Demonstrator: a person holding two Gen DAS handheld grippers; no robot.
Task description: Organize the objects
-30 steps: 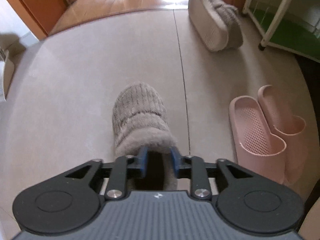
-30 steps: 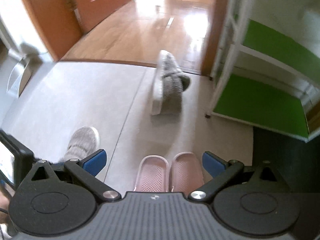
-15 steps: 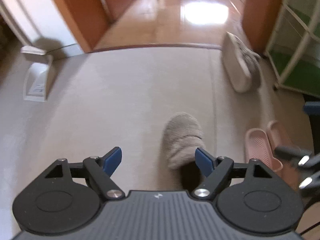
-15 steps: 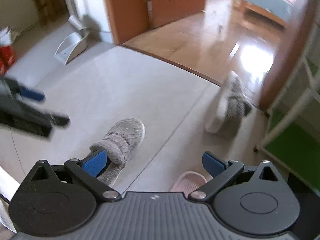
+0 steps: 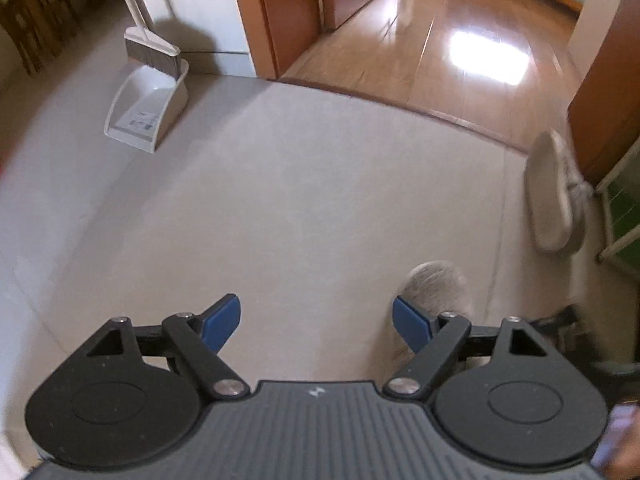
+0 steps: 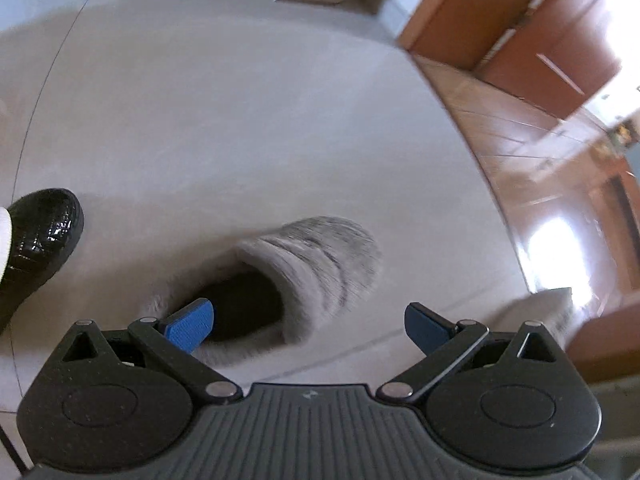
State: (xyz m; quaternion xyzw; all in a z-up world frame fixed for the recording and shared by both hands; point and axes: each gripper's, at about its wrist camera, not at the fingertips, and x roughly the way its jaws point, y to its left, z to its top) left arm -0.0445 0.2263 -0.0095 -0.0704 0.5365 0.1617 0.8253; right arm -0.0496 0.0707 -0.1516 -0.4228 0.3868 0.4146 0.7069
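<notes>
A grey fuzzy slipper lies on the pale floor with its dark opening facing my right gripper. That gripper hangs open just above it. Its left fingertip is over the slipper's opening and its right fingertip is off to the slipper's side, neither pad pressing. In the left wrist view the same slipper peeks out behind the right finger of my left gripper, which is open and holds nothing. The second grey slipper lies on its side by the shelf, sole showing.
A white dustpan with a broom stands at the wall, far left. The white shelf with green boards is at the right edge. A person's black shoe stands left of the slipper. Wooden floor and an orange door lie beyond.
My left gripper let go of the grey slipper, opened wide, then rose and drew away to the left. My right gripper rolled and came down from the pink sandals to over the grey slipper.
</notes>
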